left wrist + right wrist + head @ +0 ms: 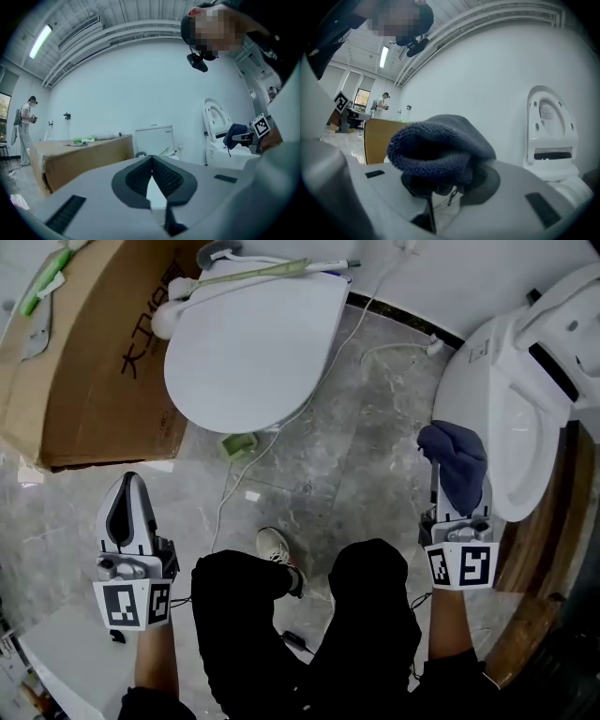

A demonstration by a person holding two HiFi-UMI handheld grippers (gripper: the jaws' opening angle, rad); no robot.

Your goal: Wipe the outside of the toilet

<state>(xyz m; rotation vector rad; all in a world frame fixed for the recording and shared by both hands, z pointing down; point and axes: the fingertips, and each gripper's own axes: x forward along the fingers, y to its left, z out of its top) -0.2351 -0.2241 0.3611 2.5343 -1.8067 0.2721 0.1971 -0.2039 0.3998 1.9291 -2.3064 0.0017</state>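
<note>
Right gripper [443, 180] clamped on a dark blue cloth [454, 462]; left gripper [151, 171] with jaws together, nothing between them.
The cloth bulges over the right jaws and hangs just beside the outer wall of the white toilet [473, 390]; whether it touches is unclear. The left gripper hovers over bare grey floor [366, 446], well apart from the toilet, with a loose white lid [253, 343] and a cardboard box [94, 362] ahead.

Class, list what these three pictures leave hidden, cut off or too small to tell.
- Head view: toilet cut by the right edge; its far side unseen.
- Right gripper view: cloth hides where the jaws pinch it.
- Left gripper view: distant person too small to tell what they hold.
</note>
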